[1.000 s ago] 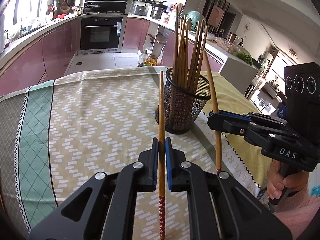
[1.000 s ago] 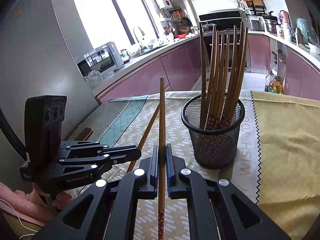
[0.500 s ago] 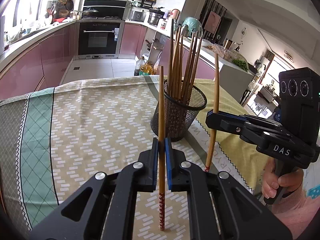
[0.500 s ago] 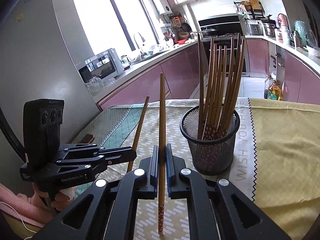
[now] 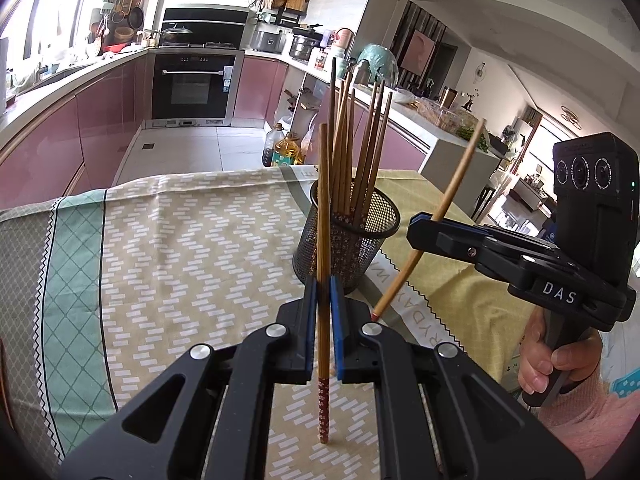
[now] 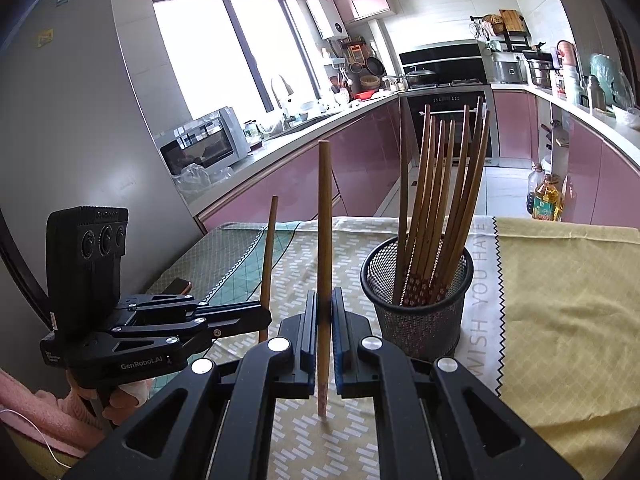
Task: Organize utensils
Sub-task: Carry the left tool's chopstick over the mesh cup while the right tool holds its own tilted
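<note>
Both grippers clamped on single chopsticks.
Left gripper [image 5: 323, 300] and right gripper [image 6: 325, 312] raised since before; mesh cup [image 5: 347, 236] now lower, chopsticks clear of tablecloth [image 5: 168, 248].

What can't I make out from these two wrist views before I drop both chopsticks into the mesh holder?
- Left wrist view: the holder base is hidden behind the left gripper fingers.
- Right wrist view: the tablecloth lettering is partly hidden behind the holder.
- Both views: the table's near edge is covered by the gripper bodies.
- Right wrist view: the dark flat object on the cloth's far left is too small to identify.
</note>
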The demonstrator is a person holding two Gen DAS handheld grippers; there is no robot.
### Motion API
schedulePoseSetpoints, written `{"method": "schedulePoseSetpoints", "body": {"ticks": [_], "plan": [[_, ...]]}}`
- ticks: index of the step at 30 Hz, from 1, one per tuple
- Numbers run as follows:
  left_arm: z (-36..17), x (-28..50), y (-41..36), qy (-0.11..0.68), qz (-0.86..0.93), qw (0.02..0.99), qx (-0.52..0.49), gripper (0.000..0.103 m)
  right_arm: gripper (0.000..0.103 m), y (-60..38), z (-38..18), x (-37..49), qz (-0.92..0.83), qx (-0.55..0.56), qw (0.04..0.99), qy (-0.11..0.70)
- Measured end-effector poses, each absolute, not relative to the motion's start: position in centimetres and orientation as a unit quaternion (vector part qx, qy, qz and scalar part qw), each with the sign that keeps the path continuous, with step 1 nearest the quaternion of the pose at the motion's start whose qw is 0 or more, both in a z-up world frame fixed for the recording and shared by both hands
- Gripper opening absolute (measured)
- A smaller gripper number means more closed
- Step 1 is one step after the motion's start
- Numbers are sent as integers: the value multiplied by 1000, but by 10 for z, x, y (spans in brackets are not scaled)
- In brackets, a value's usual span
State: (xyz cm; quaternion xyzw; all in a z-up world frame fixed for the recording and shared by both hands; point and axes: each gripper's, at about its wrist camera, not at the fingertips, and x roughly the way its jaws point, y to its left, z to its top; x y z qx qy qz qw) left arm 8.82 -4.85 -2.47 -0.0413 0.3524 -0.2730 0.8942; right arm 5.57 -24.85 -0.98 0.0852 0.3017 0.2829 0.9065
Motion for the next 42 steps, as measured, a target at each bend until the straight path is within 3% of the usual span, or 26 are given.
{"method": "schedulePoseSetpoints", "body": {"ticks": [42], "plan": [[4,94,-52,315,-284,905,-42,8,6,-270,14,56,259,80,925,267]]}}
